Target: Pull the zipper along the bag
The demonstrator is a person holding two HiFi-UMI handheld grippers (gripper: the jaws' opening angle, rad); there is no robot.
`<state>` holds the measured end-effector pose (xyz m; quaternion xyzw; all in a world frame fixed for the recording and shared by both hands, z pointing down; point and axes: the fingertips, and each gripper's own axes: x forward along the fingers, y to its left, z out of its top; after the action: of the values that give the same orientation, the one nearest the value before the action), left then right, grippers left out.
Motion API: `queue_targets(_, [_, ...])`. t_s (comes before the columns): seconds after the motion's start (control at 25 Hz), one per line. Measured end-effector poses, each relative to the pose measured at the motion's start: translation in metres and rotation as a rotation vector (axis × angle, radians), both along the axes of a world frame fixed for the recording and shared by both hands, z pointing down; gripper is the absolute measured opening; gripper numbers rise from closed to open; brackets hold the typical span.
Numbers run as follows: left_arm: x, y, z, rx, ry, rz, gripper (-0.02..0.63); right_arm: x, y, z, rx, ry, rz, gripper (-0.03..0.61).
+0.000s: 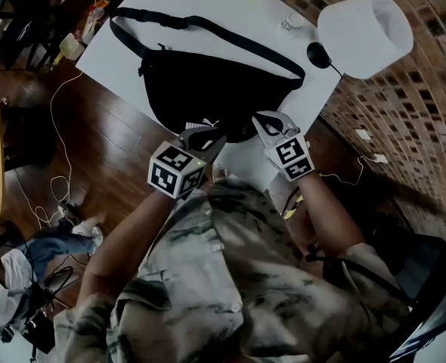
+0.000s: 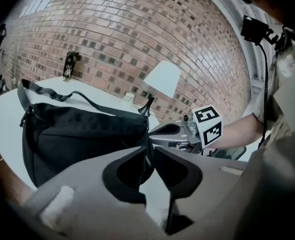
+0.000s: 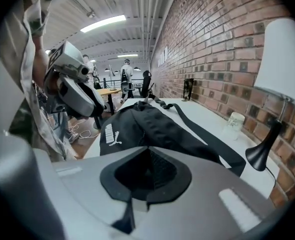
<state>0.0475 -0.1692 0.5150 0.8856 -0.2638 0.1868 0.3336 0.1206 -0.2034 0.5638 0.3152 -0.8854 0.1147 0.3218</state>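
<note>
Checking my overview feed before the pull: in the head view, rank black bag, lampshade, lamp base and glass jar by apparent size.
1. black bag
2. lampshade, raised nearer the camera
3. lamp base and glass jar: look alike, not ranked

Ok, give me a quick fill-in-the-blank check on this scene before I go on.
1. The bag lies on the ___.
2. The bag's colour is ___.
3. The lamp has a ___ shade.
4. The wall is built of ___.
Missing words: table; black; white; brick.
</note>
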Motion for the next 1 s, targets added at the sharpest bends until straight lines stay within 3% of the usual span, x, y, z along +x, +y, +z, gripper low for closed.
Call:
queue_targets(0.32, [0.027,-0.022,0.047,-0.108,-0.065,-0.046,0.091,-0.002,-0.010,0.038,-0.052,0.063,-0.064,0.008])
queue_targets(0.56, [0.030,-0.032,0.080,-0.264,-0.081,-0.155,0.110,-0.002,-0.005,0.049,-0.076,0.060,-0.068,0.006])
queue_targets(0.72, [0.034,-0.039,0.089,-0.315,-0.083,-0.198,0.120,-0.003,-0.005,0.053,-0.077,0.071,-0.072,0.006])
queue_targets(1.0, [0.044,-0.044,0.105,-0.386,-0.158,-0.246,0.123,-0.003,-0.005,0.059,-0.082,0.074,-0.072,0.006])
